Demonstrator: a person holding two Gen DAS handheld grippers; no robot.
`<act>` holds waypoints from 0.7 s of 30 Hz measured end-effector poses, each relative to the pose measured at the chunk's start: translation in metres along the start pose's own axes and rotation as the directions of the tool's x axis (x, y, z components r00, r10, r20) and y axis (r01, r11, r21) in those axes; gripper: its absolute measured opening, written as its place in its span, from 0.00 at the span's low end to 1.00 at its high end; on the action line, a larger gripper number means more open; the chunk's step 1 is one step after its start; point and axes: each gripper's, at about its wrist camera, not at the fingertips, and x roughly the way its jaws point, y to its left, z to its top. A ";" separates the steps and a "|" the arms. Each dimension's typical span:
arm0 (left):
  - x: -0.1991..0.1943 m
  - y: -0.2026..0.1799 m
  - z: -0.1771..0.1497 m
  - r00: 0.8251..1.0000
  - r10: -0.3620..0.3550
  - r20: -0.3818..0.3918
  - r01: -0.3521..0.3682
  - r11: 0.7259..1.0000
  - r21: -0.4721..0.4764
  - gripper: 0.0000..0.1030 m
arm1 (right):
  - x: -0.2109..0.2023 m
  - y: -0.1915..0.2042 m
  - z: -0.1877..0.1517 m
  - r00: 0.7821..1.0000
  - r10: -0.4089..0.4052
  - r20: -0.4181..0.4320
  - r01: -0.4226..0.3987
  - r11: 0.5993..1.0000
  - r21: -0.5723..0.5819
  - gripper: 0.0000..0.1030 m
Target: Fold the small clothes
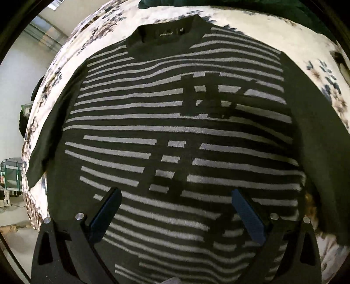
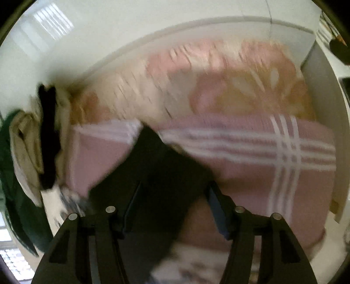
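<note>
A dark top with grey stripes (image 1: 175, 131) lies spread flat on a floral sheet (image 1: 240, 19), with its collar (image 1: 166, 35) at the far end and both short sleeves out to the sides. My left gripper (image 1: 177, 201) hangs open just over the lower part of the top, its blue pads wide apart and holding nothing. The right wrist view is blurred. In it a piece of dark cloth (image 2: 161, 174) lies between the fingers of my right gripper (image 2: 174, 203). Those fingers stand apart, and pink blanket shows beside the right pad.
A pink blanket with white stripes (image 2: 251, 174) lies beyond the dark cloth. A heap of beige, black and green clothes (image 2: 32, 142) sits at the left. A white wall (image 2: 131, 32) rises behind. The bed's left edge (image 1: 37, 153) drops toward the floor.
</note>
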 end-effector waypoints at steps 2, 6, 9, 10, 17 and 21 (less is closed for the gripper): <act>0.003 0.002 0.002 1.000 -0.008 0.007 0.008 1.000 -0.006 1.00 | 0.003 0.010 -0.005 0.999 -0.038 0.036 0.039 0.999 -0.034 0.13; 0.003 0.019 0.003 0.999 -0.038 0.031 0.039 0.998 -0.043 1.00 | -0.009 0.034 -0.018 0.995 -0.045 0.090 0.056 0.991 -0.118 0.09; 0.002 0.042 0.002 0.998 -0.050 0.046 0.053 0.995 -0.079 1.00 | -0.040 0.070 -0.040 0.992 -0.011 0.129 0.041 0.972 -0.232 0.09; 0.001 0.052 0.001 0.997 -0.054 0.052 0.058 0.994 -0.093 1.00 | -0.052 0.084 -0.049 0.991 0.012 0.136 0.025 0.962 -0.272 0.09; -0.001 0.140 -0.010 0.996 -0.030 0.084 0.044 0.984 -0.174 1.00 | -0.122 0.216 -0.161 0.978 0.186 0.095 -0.105 0.834 -0.542 0.08; 0.001 0.209 -0.023 0.996 -0.014 0.087 0.035 0.969 -0.246 1.00 | -0.144 0.301 -0.270 0.960 0.279 -0.020 -0.220 0.708 -0.671 0.08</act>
